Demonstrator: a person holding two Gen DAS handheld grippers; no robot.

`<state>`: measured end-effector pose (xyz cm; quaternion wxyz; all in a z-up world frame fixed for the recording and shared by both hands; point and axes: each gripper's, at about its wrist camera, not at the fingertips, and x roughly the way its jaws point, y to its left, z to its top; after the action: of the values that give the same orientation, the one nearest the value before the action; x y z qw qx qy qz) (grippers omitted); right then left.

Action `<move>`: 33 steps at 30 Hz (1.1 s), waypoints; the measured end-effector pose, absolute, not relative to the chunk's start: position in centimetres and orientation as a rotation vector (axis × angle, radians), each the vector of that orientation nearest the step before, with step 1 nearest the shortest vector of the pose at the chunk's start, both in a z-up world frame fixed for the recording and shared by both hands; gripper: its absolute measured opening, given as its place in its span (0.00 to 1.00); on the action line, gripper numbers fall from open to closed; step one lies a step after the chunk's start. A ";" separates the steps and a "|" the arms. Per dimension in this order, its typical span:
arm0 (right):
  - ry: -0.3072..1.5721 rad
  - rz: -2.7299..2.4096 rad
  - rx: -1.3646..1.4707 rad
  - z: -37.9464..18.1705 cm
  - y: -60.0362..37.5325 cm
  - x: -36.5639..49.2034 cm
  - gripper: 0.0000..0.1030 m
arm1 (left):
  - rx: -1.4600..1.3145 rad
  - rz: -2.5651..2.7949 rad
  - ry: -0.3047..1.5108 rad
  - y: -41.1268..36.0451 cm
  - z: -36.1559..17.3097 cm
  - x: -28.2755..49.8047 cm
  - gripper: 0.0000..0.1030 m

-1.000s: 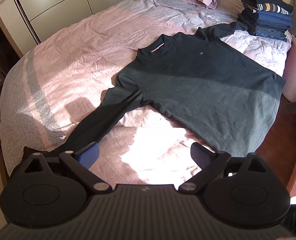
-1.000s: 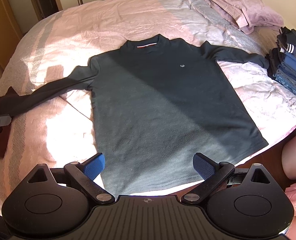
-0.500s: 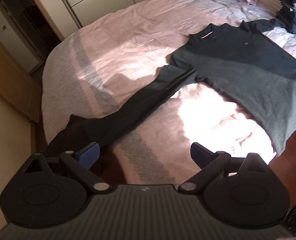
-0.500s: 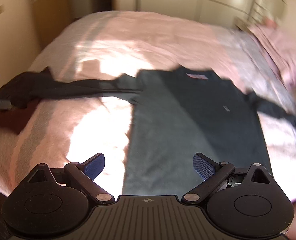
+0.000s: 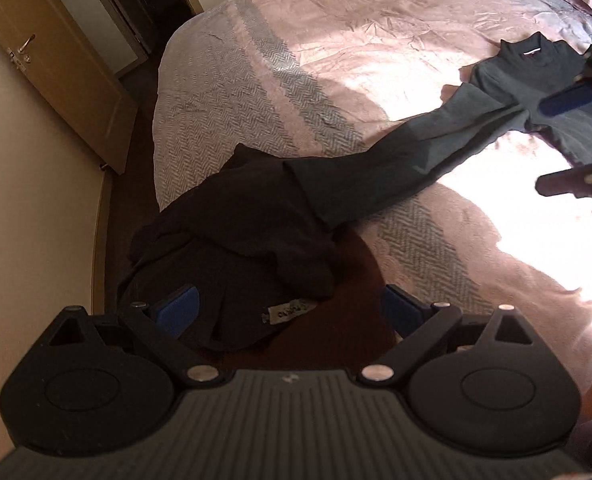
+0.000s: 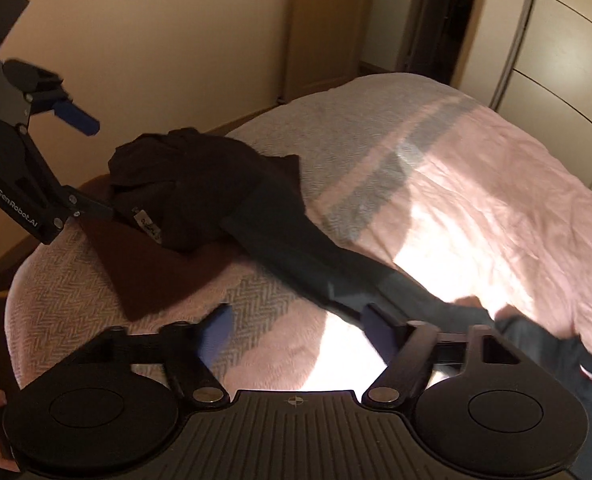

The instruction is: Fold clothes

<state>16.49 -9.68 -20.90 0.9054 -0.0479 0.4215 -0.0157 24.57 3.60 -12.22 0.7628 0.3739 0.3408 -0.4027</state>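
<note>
A dark green long-sleeved sweater (image 5: 536,92) lies flat on the pink bed, its long sleeve (image 5: 380,176) stretched toward the bed corner; the sleeve also shows in the right wrist view (image 6: 308,256). The sleeve end lies on a crumpled black garment (image 5: 232,240) with a white label, seen too in the right wrist view (image 6: 184,184). My left gripper (image 5: 290,314) is open, hovering just above the black garment. My right gripper (image 6: 294,332) is open above the sleeve's upper part. Each gripper shows in the other's view: the right (image 5: 572,136), the left (image 6: 76,160).
A dark brown folded cloth (image 6: 152,276) lies under the black garment at the bed corner. The pink bedspread (image 5: 336,40) has a grey herringbone band. A wooden door (image 5: 52,76) and cream wall stand beyond the bed's foot. Wardrobe doors (image 6: 568,92) stand at the right.
Both grippers have swung left, from the sweater's body toward its long sleeve and the black garment at the bed corner. Both stay open and empty.
</note>
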 end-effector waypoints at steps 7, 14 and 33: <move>0.893 0.117 -0.290 -30.4 -6.3 26.7 0.45 | 0.772 -0.857 0.799 3.8 -16.0 28.8 0.93; 0.873 0.171 -0.456 -34.5 -4.6 30.5 0.39 | 0.736 -0.813 0.887 5.4 -17.9 29.9 0.93; 0.242 -0.611 0.232 -12.9 -39.4 7.1 0.04 | 0.733 -1.218 0.754 -11.6 -15.0 19.7 0.93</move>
<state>7.10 -39.42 -12.94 0.9399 0.1138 0.1187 -0.2994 19.67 -11.58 -15.00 0.6933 0.3284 0.3377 -0.5454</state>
